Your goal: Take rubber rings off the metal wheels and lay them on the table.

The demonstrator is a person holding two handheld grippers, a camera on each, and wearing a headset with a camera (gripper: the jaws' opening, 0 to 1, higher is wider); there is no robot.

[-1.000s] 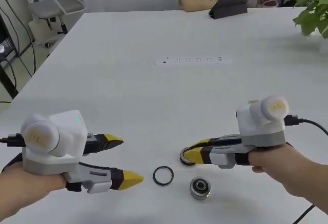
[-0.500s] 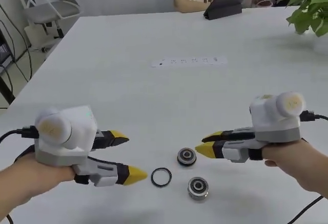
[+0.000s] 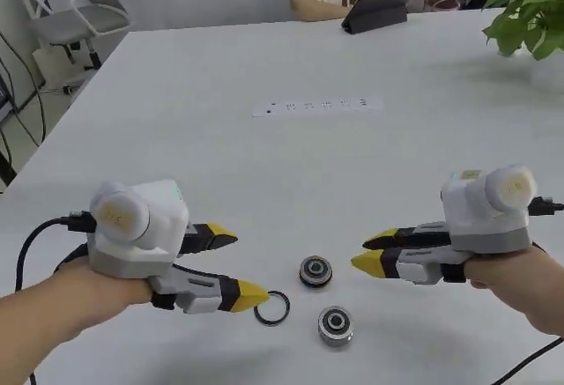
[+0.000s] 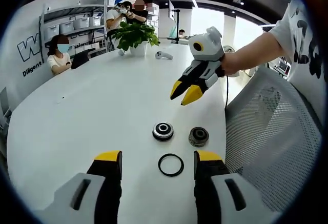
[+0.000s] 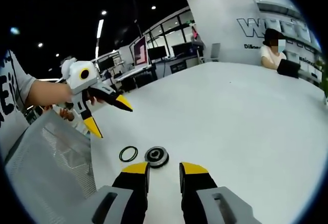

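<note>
Attention belongs on the white counter (image 3: 264, 165), where two small round wheels lie flat, near each other. The farther metal wheel (image 3: 315, 270) shows a dark band round its rim and, by that look, still wears its rubber. The nearer metal wheel (image 3: 335, 324) shows a brighter, bare-looking edge, though the detail is small. One thin black rubber ring (image 3: 271, 307) already lies loose and flat on the counter, just left of both wheels. The left gripper (image 3: 245, 266) holds its yellow-tipped fingers wide apart and empty. In the head view its lower fingertip overlaps the loose ring's edge, and whether it touches cannot be told. In the left gripper view that ring sits straight ahead between the fingers, with the wheels beyond it. The right gripper (image 3: 364, 253) has its fingers parted only narrowly, gripping nothing, and points leftward toward the farther wheel. In the right gripper view that wheel lies just ahead of the fingertips and slightly to the left. The coming move probably turns on this: the dark-rimmed wheel lies with its axle upright, so its ring runs level with the counter. The right gripper is the nearer to it, while the left would have to pass over the loose ring to reach it.
</note>
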